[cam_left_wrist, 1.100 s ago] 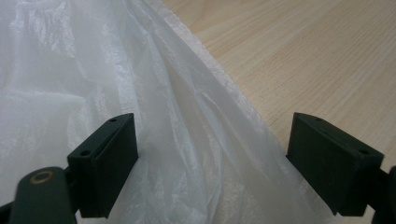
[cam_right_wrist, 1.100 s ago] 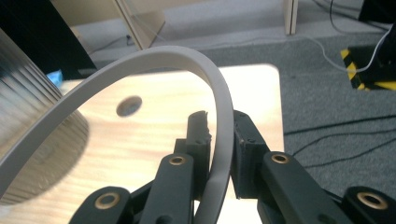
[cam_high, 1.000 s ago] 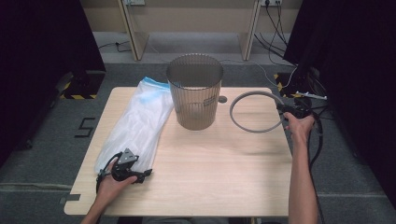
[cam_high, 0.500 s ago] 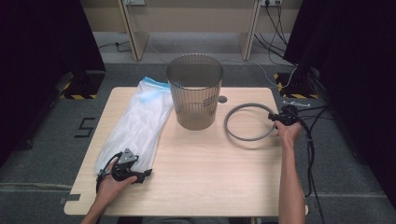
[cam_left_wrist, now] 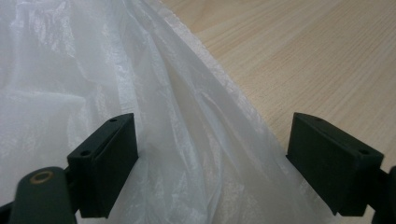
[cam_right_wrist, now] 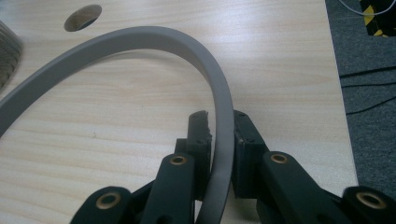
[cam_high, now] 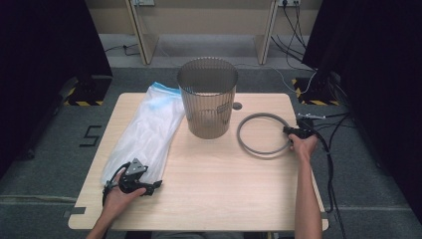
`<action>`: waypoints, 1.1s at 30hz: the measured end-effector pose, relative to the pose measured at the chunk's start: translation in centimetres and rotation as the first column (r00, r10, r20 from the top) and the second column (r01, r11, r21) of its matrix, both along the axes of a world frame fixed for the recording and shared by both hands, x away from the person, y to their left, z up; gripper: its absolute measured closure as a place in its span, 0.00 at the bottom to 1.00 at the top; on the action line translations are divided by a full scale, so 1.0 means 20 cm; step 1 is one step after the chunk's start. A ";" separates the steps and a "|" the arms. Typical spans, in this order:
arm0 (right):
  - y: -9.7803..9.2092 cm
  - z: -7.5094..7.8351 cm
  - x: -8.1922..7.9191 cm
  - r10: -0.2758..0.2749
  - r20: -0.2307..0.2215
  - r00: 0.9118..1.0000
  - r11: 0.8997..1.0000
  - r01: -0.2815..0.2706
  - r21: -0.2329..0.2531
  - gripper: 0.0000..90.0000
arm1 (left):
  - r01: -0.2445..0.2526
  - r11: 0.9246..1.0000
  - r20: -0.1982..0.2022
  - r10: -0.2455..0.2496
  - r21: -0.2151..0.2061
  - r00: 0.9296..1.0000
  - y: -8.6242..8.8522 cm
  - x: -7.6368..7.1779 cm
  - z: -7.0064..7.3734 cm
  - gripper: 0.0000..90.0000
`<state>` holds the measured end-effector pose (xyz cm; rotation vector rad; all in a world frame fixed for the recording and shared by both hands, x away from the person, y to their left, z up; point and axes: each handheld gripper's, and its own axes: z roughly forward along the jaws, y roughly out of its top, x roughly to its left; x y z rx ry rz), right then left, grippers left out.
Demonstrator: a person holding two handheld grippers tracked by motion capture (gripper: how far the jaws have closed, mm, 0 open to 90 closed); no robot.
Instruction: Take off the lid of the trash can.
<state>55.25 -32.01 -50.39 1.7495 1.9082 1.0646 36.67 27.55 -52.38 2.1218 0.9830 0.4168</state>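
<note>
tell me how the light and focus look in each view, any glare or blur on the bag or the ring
High view: even overhead light on the table, dark surroundings at both sides, soft detail overall. Left gripper view: the plastic bag is bright, nearly washed out at upper left, its folds slightly soft. Right gripper view: the grey ring is sharp with a soft sheen and casts a faint shadow on the wood; the near linkage of the right gripper is a little soft.

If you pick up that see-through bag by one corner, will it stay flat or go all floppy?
The bag would probably go floppy: it is thin, wrinkled film lying limp on the table. It likely weighs very little. It may also slip, since the left gripper stands open around smooth, shiny folds.
</note>
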 end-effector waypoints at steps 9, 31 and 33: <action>0.02 -0.01 0.00 0.006 -0.004 1.000 0.999 -0.007 -0.053 0.89 | -0.001 1.000 0.000 0.001 -0.001 1.000 0.00 0.00 0.00 0.17; 0.41 0.20 -0.43 0.238 0.119 0.964 0.968 -0.226 -0.106 0.33 | 0.000 1.000 0.001 0.000 -0.001 1.000 0.00 0.00 0.00 0.17; 0.45 0.17 -0.49 0.269 0.112 0.957 0.959 -0.255 -0.124 0.33 | -0.001 1.000 0.000 0.001 -0.001 1.000 0.00 0.00 0.00 0.17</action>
